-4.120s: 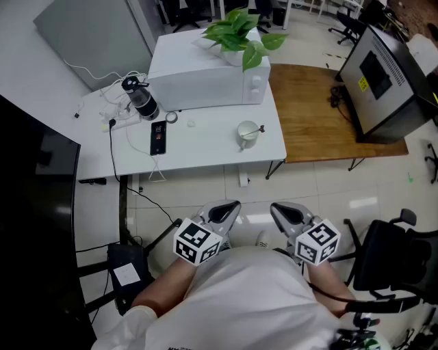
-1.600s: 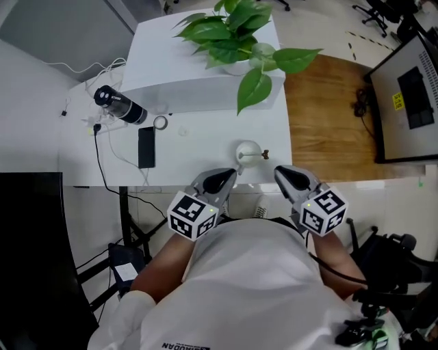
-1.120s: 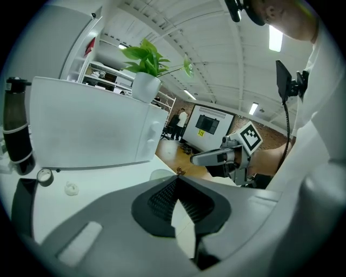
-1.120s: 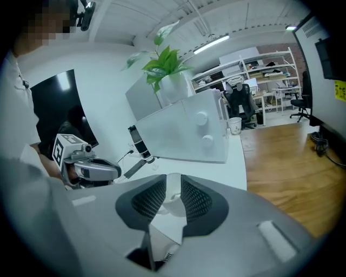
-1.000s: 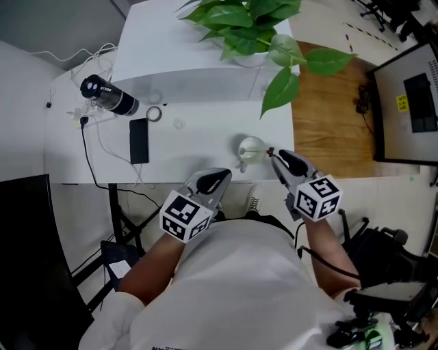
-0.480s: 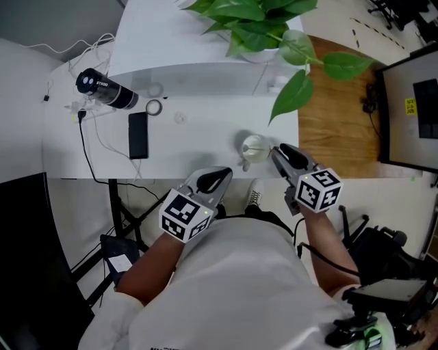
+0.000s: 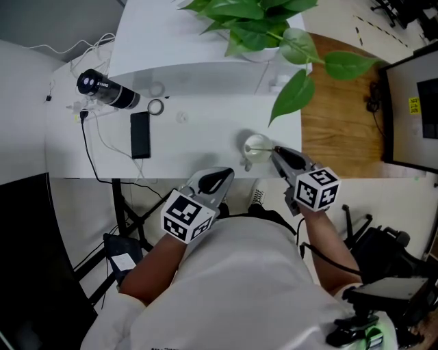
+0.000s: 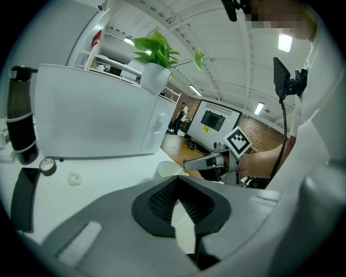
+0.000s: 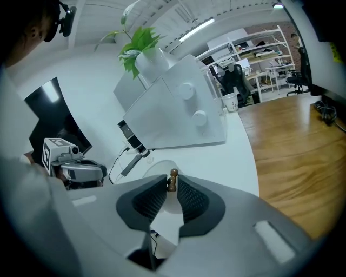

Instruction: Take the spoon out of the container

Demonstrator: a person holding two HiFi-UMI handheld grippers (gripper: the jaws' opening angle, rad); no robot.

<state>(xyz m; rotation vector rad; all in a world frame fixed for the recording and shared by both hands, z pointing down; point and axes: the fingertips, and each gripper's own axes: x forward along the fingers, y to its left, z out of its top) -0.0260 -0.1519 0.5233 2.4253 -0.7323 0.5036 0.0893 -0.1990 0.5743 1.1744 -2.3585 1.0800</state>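
A white cup stands near the front edge of the white table, with a spoon in it. The spoon's brown knobbed handle sticks out toward my right gripper. That gripper's jaws are closing, and the handle's end sits snug between its pads. In the right gripper view the cup lies just beyond the jaws. My left gripper hangs shut and empty left of the cup, off the table's front edge. In the left gripper view the cup and the right gripper show ahead.
A white microwave with a potted plant on top fills the table's back. A black phone, a tape roll, a black bottle and cables lie at the left. A wooden table adjoins on the right.
The right gripper has moved forward to the cup, and its jaws now stand round the spoon's handle end. The left gripper has stayed near the table's front edge.
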